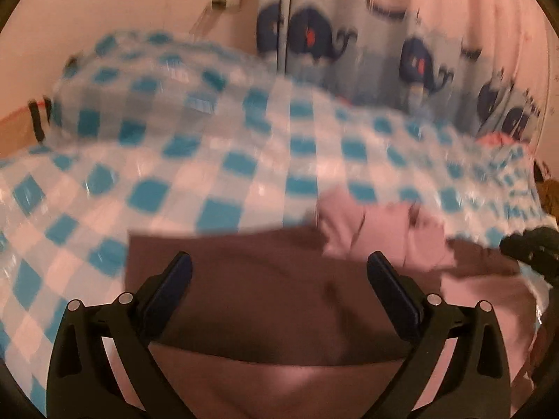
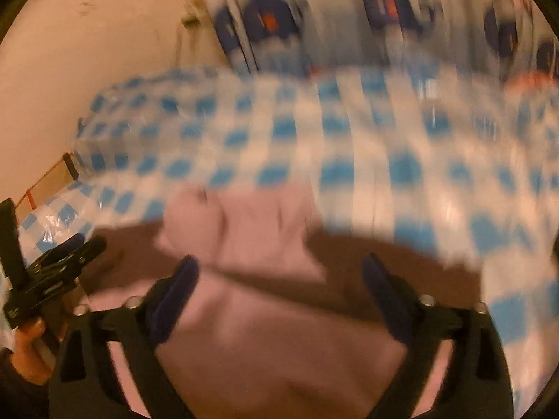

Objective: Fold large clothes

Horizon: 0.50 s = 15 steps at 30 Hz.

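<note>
Black tongs (image 1: 279, 262) with dark blue pads (image 1: 396, 295) and silver pivot pins; the second pair (image 2: 279, 267) seems alike.

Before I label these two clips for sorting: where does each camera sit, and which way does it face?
Left wrist view: on the left gripper, looking down past its open fingers at the pink garment on the checked cloth; the right gripper shows at the right edge.
Right wrist view: on the right gripper, jaws open, above the same garment; the left gripper and a hand show at the left.
Shared: the garment, checked cloth and whale curtain.
</note>
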Motion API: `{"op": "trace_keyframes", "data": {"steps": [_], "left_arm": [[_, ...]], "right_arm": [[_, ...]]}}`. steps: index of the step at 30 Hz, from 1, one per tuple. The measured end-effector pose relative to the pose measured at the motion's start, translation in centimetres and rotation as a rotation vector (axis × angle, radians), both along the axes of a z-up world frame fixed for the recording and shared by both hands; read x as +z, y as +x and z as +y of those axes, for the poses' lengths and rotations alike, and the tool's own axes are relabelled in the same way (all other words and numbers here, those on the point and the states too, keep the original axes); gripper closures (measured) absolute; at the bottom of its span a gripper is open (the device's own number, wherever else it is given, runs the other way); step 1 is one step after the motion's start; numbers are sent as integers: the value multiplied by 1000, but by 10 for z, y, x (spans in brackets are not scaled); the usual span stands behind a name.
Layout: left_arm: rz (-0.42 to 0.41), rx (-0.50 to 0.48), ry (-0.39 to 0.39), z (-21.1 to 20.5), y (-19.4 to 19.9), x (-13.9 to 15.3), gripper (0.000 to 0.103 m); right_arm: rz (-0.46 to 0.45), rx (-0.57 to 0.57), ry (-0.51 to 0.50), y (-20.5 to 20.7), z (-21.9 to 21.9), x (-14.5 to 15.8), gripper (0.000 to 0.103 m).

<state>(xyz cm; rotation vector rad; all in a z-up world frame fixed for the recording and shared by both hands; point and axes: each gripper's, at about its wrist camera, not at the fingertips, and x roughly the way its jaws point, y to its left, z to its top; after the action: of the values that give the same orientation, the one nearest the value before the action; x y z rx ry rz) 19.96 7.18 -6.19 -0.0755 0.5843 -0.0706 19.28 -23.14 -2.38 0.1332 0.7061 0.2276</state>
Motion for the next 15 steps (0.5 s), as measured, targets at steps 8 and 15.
{"op": "trace_keyframes", "data": {"steps": [8,15], "left_arm": [[133,35,-42,7,46,-51,6],[185,1,20,8,27,-35,7]], "right_arm": [[205,-138,121,62,-51,-91,9],[187,-100,64,36,-48,-51,9]]}}
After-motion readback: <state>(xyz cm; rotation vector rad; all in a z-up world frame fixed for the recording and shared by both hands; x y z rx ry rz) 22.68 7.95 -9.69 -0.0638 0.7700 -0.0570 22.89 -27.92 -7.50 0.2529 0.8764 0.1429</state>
